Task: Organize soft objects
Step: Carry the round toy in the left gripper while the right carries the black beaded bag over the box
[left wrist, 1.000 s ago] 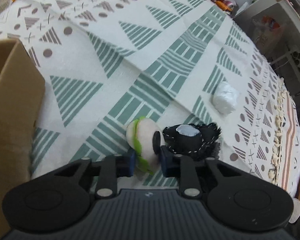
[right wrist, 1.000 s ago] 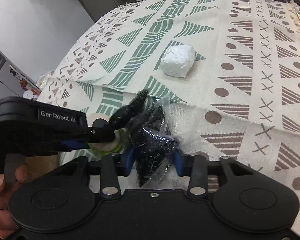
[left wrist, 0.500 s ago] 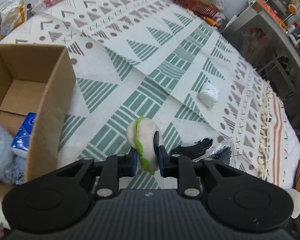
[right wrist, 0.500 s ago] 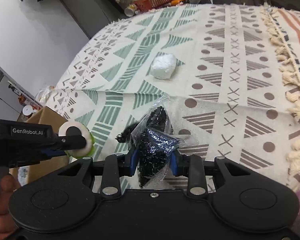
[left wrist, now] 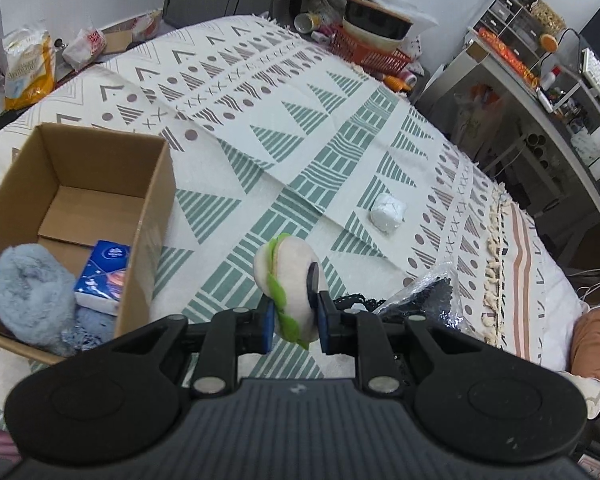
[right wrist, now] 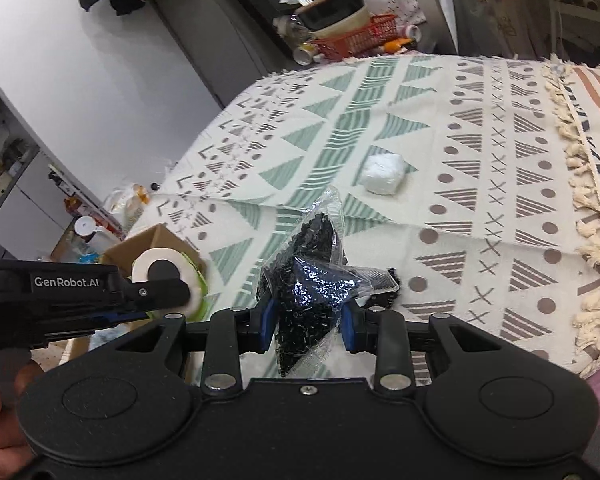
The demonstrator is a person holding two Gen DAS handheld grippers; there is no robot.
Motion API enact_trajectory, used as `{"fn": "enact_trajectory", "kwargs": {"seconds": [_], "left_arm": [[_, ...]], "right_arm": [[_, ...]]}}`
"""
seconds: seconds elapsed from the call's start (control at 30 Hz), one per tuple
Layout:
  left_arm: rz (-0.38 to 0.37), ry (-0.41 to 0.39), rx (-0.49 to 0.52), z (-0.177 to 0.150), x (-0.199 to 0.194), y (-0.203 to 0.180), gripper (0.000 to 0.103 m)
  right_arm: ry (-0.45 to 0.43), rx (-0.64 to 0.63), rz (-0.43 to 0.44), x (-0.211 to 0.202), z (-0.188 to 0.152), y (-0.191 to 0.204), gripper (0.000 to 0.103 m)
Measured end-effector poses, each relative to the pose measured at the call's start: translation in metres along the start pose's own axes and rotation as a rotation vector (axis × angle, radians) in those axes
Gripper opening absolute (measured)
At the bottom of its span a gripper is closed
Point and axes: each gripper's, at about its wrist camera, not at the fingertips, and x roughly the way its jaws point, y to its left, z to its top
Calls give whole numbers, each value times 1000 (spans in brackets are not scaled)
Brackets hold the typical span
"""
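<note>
Between our left gripper [left wrist: 293, 320] jaws sits the white-and-green plush disc [left wrist: 286, 282]; our right gripper [right wrist: 307, 322] clamps the clear bag of black beads [right wrist: 308, 280]. Both go next into the cardboard box [left wrist: 148, 216]; beyond, the white wad [left wrist: 387, 213] waits on the bed.

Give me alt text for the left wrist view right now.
The left tongs grip a white and green plush toy above a patterned blanket. At left, an open cardboard box holds a blue fuzzy item and tissue pack; a white bundle lies beyond.
</note>
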Motion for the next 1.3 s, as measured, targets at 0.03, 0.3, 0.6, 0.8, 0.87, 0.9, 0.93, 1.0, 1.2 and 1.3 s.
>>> {"fn": "enact_trajectory", "kwargs": {"seconds": [0.03,0.3,0.6,0.8,0.87,0.9,0.93,1.0,1.2,1.3], "left_arm": [[0,-4,-3,0,-3,2,20],[0,-43,-28,4,-23,23,20],[8,-83,-75,13,-43,52,20],[18,-114,-95,21,-54,72,20],[22,-123,-104,24,-57,79,20],[23,-127,-107,25,-58,82,20],[25,-129,-110,25,-59,86,20],[29,-132,-121,27,-60,93,20],[52,-137,-149,32,-60,117,20],[59,-137,-168,35,-58,129,20]], "right_arm": [[-1,-4,2,-1,0,3,32],[-3,-42,12,-4,-1,28,32],[-18,-93,60,-5,3,59,32],[-39,-149,79,-3,7,87,32],[-46,-171,81,-2,9,96,32],[-47,-176,84,-1,10,99,32],[-48,-180,87,0,11,103,32],[-46,-184,94,4,13,111,32],[-36,-193,112,15,14,129,32],[-28,-198,128,21,14,137,32]]}}
